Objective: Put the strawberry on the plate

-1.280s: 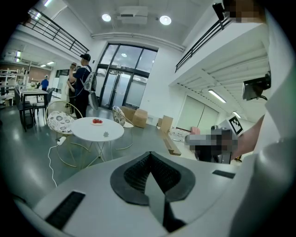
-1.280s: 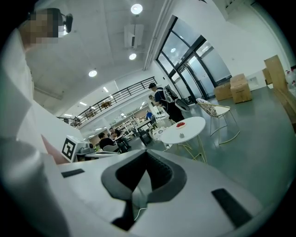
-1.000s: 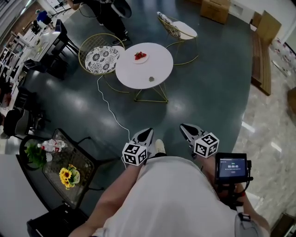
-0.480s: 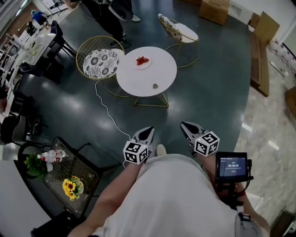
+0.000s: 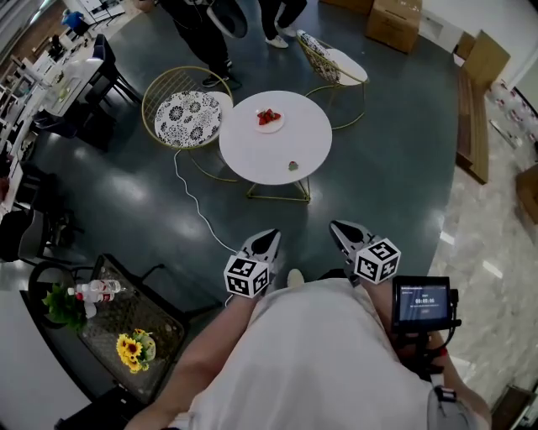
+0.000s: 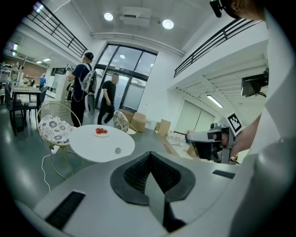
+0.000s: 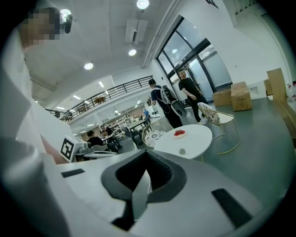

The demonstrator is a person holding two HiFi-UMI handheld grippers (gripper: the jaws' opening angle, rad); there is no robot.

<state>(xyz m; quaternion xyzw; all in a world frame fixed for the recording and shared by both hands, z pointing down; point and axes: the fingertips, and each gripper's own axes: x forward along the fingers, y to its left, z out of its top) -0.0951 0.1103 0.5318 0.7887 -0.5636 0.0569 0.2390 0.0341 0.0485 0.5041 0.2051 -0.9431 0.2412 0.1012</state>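
Far ahead stands a round white table [image 5: 252, 147]. A small plate [image 5: 269, 118] with red strawberries lies near its far edge. One small greyish-green piece [image 5: 292, 166] lies alone near the table's front edge. My left gripper [image 5: 267, 239] and right gripper [image 5: 340, 228] are held side by side at waist height, well short of the table, both shut and empty. The left gripper view shows the table [image 6: 88, 148], plate [image 6: 101, 132] and lone piece [image 6: 118, 150] beyond the gripper [image 6: 151, 153]. The right gripper view shows the plate [image 7: 179, 134] and piece [image 7: 182, 151] past that gripper [image 7: 145, 150].
A gold-wire chair with a patterned cushion [image 5: 187, 107] stands left of the table, and another chair [image 5: 336, 59] behind it. Two people [image 5: 210, 25] stand beyond. A white cable [image 5: 197, 197] runs across the dark floor. A low table with sunflowers [image 5: 134, 348] sits at my left.
The white table has come nearer and shifted right in the head view as I walk toward it. Both grippers keep their pose, shut and empty.
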